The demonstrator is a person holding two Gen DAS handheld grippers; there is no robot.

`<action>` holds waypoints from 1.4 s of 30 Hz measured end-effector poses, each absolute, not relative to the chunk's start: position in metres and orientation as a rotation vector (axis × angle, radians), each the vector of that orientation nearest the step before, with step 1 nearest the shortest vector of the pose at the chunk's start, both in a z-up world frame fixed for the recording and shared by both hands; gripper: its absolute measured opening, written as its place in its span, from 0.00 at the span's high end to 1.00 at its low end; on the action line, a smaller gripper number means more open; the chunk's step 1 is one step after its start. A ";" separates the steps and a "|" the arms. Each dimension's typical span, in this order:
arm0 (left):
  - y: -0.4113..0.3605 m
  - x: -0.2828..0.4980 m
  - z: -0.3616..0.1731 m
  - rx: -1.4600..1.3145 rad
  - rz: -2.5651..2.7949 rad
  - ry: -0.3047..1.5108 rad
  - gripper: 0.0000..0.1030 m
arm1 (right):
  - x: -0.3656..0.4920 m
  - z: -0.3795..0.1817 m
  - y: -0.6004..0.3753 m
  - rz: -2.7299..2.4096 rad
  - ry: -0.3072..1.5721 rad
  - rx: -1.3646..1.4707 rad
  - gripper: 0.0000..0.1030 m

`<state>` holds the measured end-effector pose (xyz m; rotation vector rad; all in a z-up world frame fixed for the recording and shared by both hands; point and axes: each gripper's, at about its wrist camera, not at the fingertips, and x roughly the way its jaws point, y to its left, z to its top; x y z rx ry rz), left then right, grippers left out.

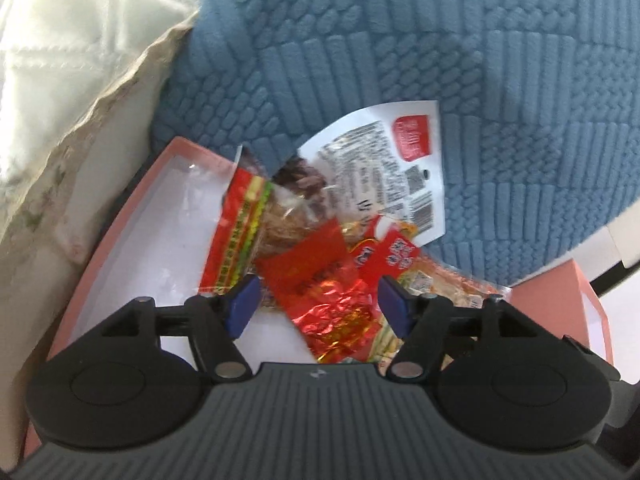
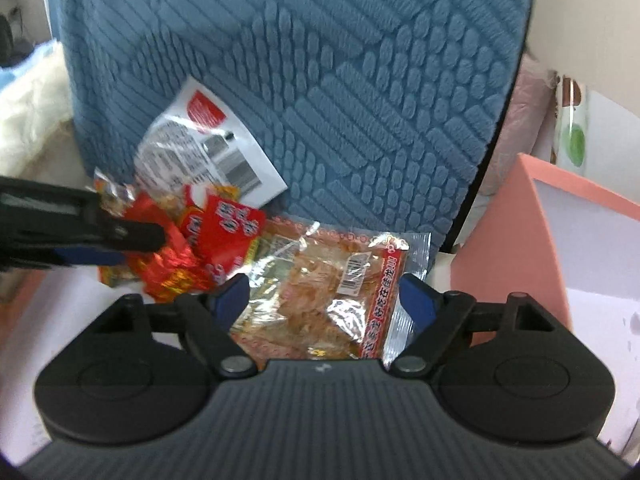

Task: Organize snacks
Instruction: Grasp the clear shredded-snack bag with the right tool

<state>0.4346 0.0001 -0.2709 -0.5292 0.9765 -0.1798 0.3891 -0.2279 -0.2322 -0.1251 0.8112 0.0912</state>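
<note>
Lying in a pink box (image 1: 132, 208) with a white floor is a heap of snack packets, right below a blue cushion (image 1: 400, 60). The left tongs (image 1: 318, 304) stand wide over a red foil packet (image 1: 332, 312), not pressing it. The right tongs (image 2: 324, 298) stand wide around a clear packet of dried snack (image 2: 316, 292), beside the red one. A white packet (image 1: 384, 160) leans on the cushion.
</note>
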 end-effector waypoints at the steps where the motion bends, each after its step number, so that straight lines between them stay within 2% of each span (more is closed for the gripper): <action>1: 0.001 0.436 -0.274 -0.546 -0.184 0.991 0.32 | 0.393 -0.234 -0.228 0.092 0.823 -0.138 0.17; 13: -0.008 0.439 -0.296 -0.585 -0.183 1.041 0.32 | 0.414 -0.252 -0.217 0.059 0.850 -0.292 0.16; 18: -0.013 0.440 -0.300 -0.535 -0.145 1.051 0.31 | 0.415 -0.263 -0.211 0.096 0.867 -0.312 0.05; 25: -0.018 0.440 -0.302 -0.510 -0.142 1.036 0.29 | 0.406 -0.281 -0.201 0.119 0.864 -0.318 0.04; 28: -0.018 0.440 -0.302 -0.499 -0.142 1.034 0.29 | 0.401 -0.284 -0.194 0.110 0.861 -0.335 0.07; 33: -0.021 0.440 -0.302 -0.495 -0.141 1.030 0.29 | 0.392 -0.277 -0.188 0.093 0.849 -0.354 0.23; 37: -0.020 0.442 -0.303 -0.496 -0.146 1.030 0.29 | 0.388 -0.273 -0.183 0.090 0.827 -0.394 0.30; 42: -0.015 0.438 -0.300 -0.488 -0.153 1.028 0.29 | 0.377 -0.264 -0.181 0.137 0.823 -0.398 0.45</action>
